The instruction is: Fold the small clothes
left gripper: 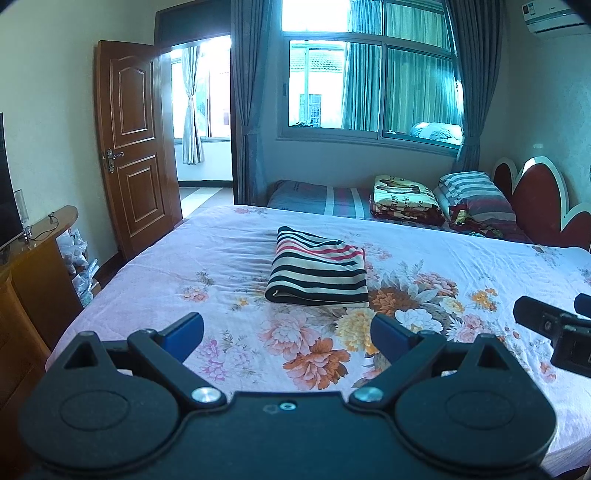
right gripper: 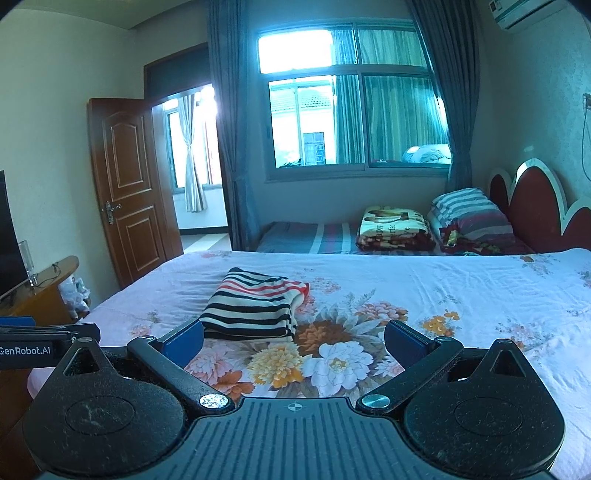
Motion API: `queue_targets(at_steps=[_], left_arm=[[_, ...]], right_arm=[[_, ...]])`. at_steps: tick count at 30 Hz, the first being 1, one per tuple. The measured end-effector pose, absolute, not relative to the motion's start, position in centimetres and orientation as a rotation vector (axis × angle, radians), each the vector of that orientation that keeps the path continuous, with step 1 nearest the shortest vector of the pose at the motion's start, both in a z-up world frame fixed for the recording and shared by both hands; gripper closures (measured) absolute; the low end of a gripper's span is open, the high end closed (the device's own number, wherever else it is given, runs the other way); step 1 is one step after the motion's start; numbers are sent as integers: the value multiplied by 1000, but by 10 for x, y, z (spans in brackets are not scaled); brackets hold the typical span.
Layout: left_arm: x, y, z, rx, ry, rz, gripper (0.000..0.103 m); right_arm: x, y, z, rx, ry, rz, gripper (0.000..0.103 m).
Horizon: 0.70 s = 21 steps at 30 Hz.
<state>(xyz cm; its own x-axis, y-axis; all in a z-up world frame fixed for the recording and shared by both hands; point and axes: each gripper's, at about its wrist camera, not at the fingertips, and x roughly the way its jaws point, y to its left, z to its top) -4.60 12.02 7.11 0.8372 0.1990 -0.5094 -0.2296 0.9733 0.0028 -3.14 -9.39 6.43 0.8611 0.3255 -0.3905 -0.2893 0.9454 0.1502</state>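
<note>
Both grippers, your left gripper [left gripper: 287,326] and right gripper [right gripper: 293,334], hover spread wide and empty above the floral bedsheet [left gripper: 461,258]; the striped garment [left gripper: 319,273] lies folded just ahead, apart from both, so the fold looks finished

Air conditioner [left gripper: 554,18] cut off at top right edge. Television [left gripper: 7,184] cropped at far left. Blanket [left gripper: 402,197] lettering too blurred to read.
</note>
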Motion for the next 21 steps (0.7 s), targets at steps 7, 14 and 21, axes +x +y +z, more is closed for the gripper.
queue_targets(at_steps=[7,14,21], left_arm=[[-46,121,72,-64,535,220,6],[-45,121,72,-64,535,219,6],[-44,121,71,-59,533,220,6]], right_arm=[[-32,-93,64,88,428,322,0],[-31,-92,65,86,433,320,0],[-31,-90,64,85,435,320,0]])
